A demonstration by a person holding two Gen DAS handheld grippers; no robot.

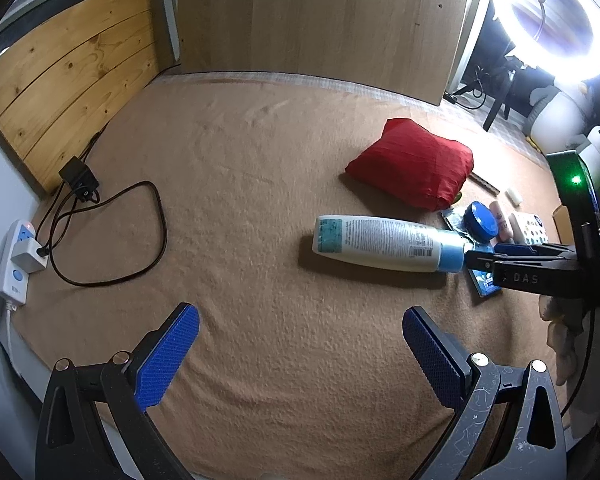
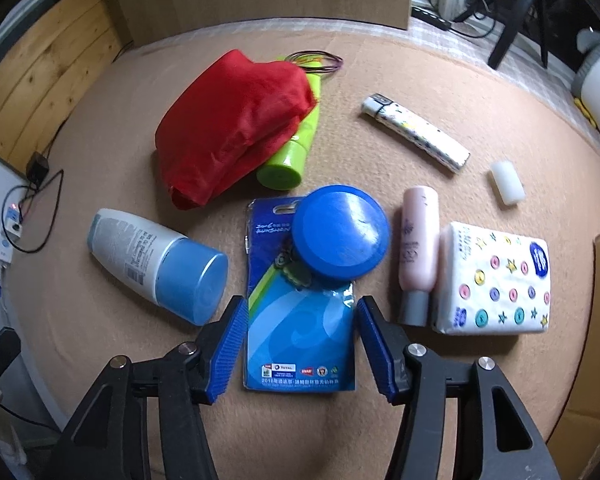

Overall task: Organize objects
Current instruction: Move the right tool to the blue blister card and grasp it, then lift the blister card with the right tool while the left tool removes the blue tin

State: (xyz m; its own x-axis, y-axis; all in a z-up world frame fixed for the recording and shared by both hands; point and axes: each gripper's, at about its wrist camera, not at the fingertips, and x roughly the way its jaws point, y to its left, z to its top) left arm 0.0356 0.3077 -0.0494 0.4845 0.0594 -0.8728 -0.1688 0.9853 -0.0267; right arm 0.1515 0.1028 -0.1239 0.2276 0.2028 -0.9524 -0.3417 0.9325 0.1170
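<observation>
The right gripper (image 2: 298,344) straddled the flat blue plastic card packet (image 2: 298,332), fingers spread, seemingly not yet pressing. The round blue lid (image 2: 340,234) lay on its far end and could slide off. Left gripper (image 1: 300,356) gaped, empty, above the tan blanket (image 1: 260,168).

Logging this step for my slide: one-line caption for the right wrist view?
Right tool, open, straddles the blue card packet lying under a blue round lid on the tan blanket.

Disc (image 2: 340,236) on packet (image 2: 300,320), perhaps overlapping.
</observation>
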